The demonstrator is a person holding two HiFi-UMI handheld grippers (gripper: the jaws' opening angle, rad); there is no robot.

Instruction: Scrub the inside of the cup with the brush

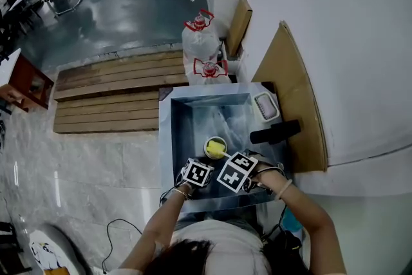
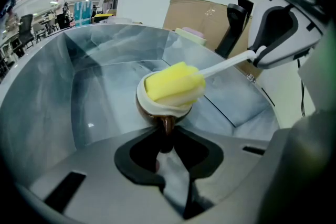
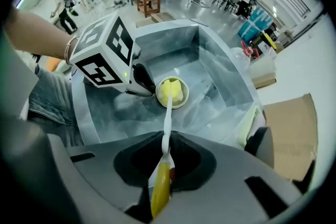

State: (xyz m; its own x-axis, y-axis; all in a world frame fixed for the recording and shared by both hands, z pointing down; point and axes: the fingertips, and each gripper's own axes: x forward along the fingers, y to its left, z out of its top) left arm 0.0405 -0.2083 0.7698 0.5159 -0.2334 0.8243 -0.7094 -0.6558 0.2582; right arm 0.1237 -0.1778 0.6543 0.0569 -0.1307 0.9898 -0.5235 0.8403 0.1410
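A brown cup (image 2: 166, 113) with a white inside hangs over the steel sink (image 1: 193, 119). My left gripper (image 2: 167, 140) is shut on its handle. The brush's yellow sponge head (image 2: 174, 84) sits in the cup's mouth, filling most of it. Its white shaft (image 3: 167, 122) runs back to a yellow grip (image 3: 160, 190), and my right gripper (image 3: 164, 165) is shut on that grip, pointing down from above. In the head view the cup (image 1: 215, 147) lies just beyond both marker cubes, the left gripper (image 1: 203, 163) beside the right gripper (image 1: 233, 163). The cup's bottom is hidden.
A black tap (image 1: 275, 132) reaches over the sink's right rim, with a soap dish (image 1: 266, 106) behind it. Cardboard (image 1: 293, 93) leans on the wall at the right. Plastic bags (image 1: 203, 51) and a wooden pallet (image 1: 116, 93) lie beyond the sink.
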